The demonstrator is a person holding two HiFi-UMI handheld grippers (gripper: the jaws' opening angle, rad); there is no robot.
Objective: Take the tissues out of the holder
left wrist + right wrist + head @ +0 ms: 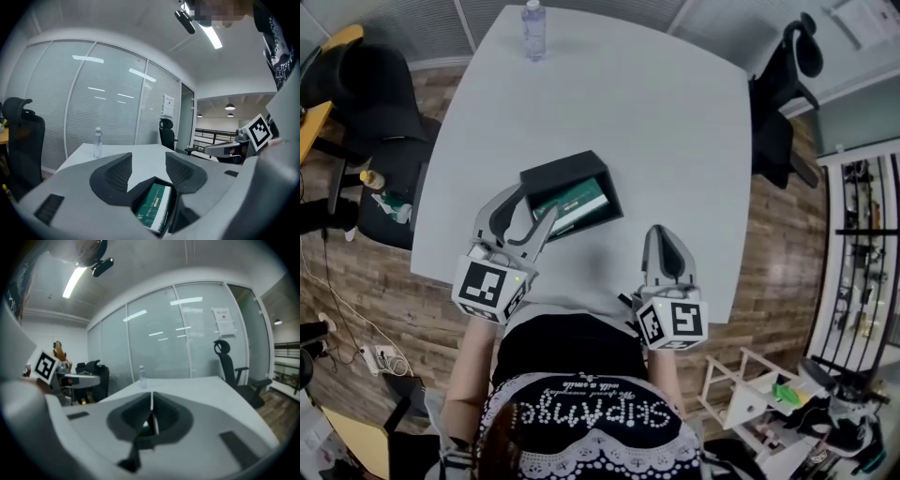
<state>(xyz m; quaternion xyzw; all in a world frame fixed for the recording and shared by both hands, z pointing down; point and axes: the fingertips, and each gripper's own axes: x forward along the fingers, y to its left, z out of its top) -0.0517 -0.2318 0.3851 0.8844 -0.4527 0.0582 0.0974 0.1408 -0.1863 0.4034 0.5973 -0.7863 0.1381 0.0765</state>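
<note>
At the left edge of the head view a black office chair [380,103] is seen beside the grey table [656,122]; the left gripper [536,201] is held over the table's near side, its tips at the near left edge of the holder [555,174]; in the left gripper view its jaws are shown well apart, and nothing is clamped by the left gripper [148,165]; bare table is seen through the gap, and the holder [145,184] lies just below and beyond the tips; whether a tip touches it cannot be told.

The holder is an open black box set near the middle of the table; a green and white tissue pack [577,201] is seen lying inside it, and the tissue pack [154,206] is tilted in the left gripper view.

A clear water bottle [533,30] is stood upright at the table's far edge, well apart from the holder.

Further right, the right gripper [660,232] is held above the table's near edge, apart from the holder; in its own view the jaws of the right gripper [152,404] are pressed together with nothing between them.

A second black chair [778,103] is seen beyond the table's right side.
</note>
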